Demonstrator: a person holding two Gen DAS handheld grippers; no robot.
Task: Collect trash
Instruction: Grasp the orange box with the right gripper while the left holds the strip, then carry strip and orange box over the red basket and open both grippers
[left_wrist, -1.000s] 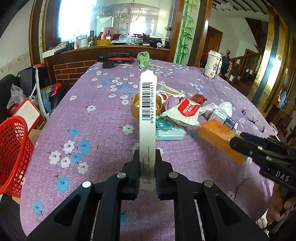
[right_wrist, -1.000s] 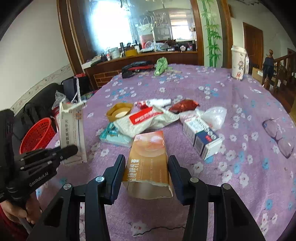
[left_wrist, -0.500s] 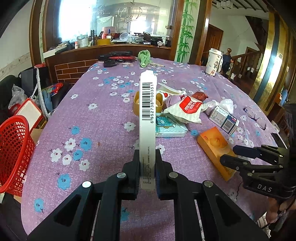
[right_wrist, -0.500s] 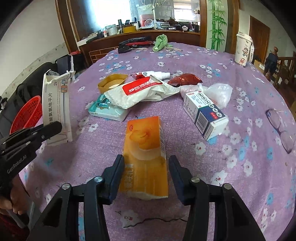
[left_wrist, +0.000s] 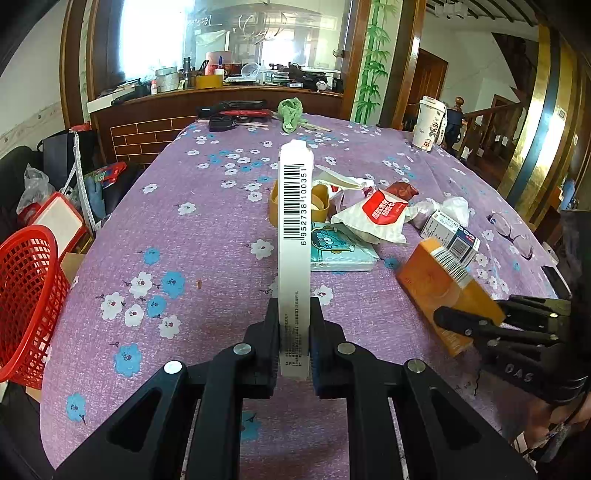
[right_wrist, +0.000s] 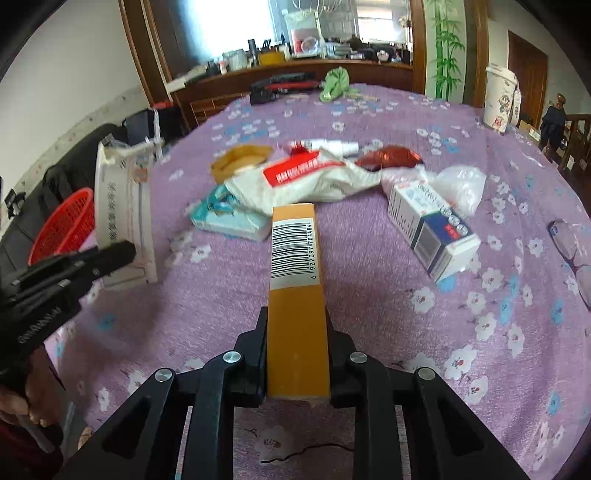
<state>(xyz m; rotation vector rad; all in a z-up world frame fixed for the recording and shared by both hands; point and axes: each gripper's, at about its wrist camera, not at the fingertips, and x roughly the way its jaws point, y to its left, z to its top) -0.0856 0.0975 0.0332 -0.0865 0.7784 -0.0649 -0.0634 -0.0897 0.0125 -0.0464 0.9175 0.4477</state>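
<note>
My left gripper (left_wrist: 294, 325) is shut on a flat white box (left_wrist: 294, 236), barcode edge up, above the purple flowered tablecloth (left_wrist: 207, 229). The white box also shows in the right wrist view (right_wrist: 123, 218). My right gripper (right_wrist: 296, 343) is shut on an orange box (right_wrist: 297, 295), barcode side up, lifted off the cloth; the orange box also shows in the left wrist view (left_wrist: 439, 288). A red mesh basket (left_wrist: 26, 306) stands beside the table at the left.
On the table lie a white-and-red bag (right_wrist: 310, 177), a teal tissue pack (right_wrist: 229, 218), a blue-white medicine box (right_wrist: 432, 229), a yellow tape roll (right_wrist: 240, 162), a brown wrapper (right_wrist: 391, 157), glasses (right_wrist: 570, 247) and a paper cup (right_wrist: 500, 98).
My right gripper has closed on the orange box and lifted it off the cloth, turned onto its edge. My left gripper still holds the white box in about the same place.
</note>
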